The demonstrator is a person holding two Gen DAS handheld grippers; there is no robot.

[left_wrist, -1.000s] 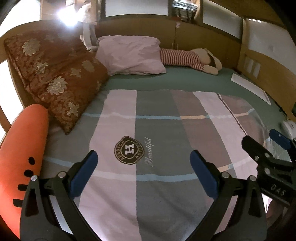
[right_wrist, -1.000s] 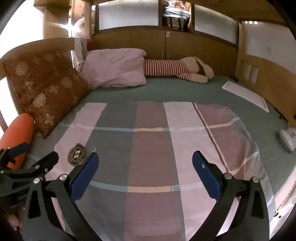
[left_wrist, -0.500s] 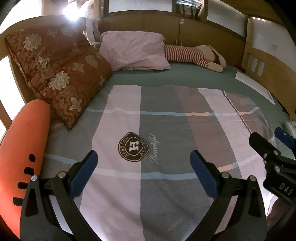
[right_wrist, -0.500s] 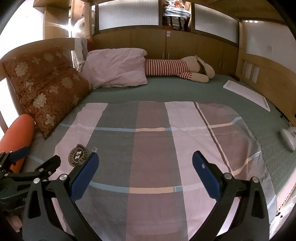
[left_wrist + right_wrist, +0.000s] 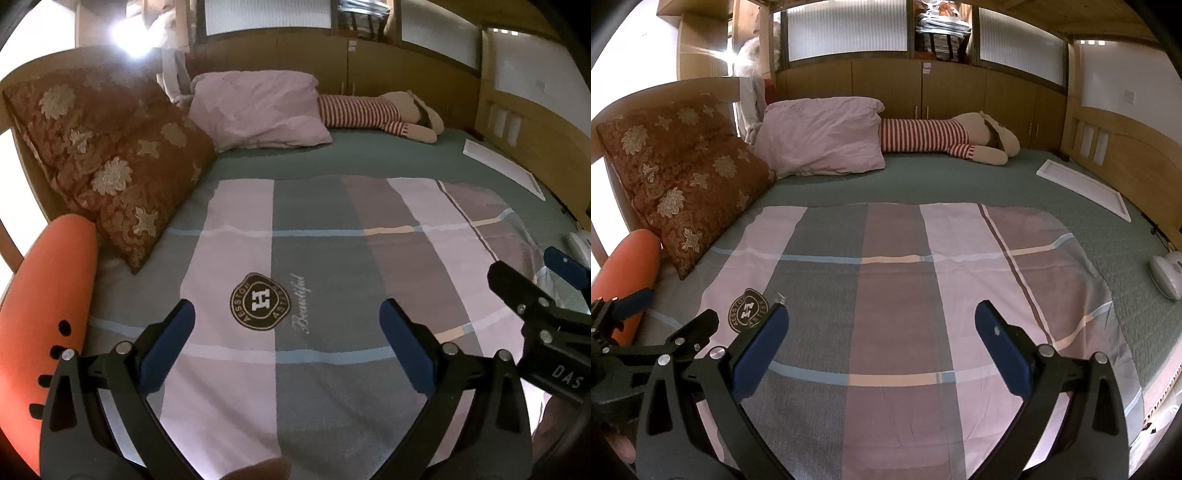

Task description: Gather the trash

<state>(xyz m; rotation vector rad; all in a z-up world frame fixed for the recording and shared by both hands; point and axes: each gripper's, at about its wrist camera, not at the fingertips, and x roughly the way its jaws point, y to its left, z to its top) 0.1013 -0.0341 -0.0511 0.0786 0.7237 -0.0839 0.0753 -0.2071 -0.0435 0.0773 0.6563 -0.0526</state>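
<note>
We see a bed [image 5: 960, 184] with a green cover. On it lies a striped blanket [image 5: 905, 295] at the centre, a brown pillow [image 5: 683, 173] at 10 o'clock, a pink pillow [image 5: 823, 136] and a striped plush toy [image 5: 945, 140] at 12 o'clock, a white frame [image 5: 1086, 188] at 2 o'clock.

Dim warm indoor light; blown-out glare [image 5: 131, 46] upper left, starburst flare [image 5: 729, 55]; fisheye bending and dark vignette at edges.
</note>
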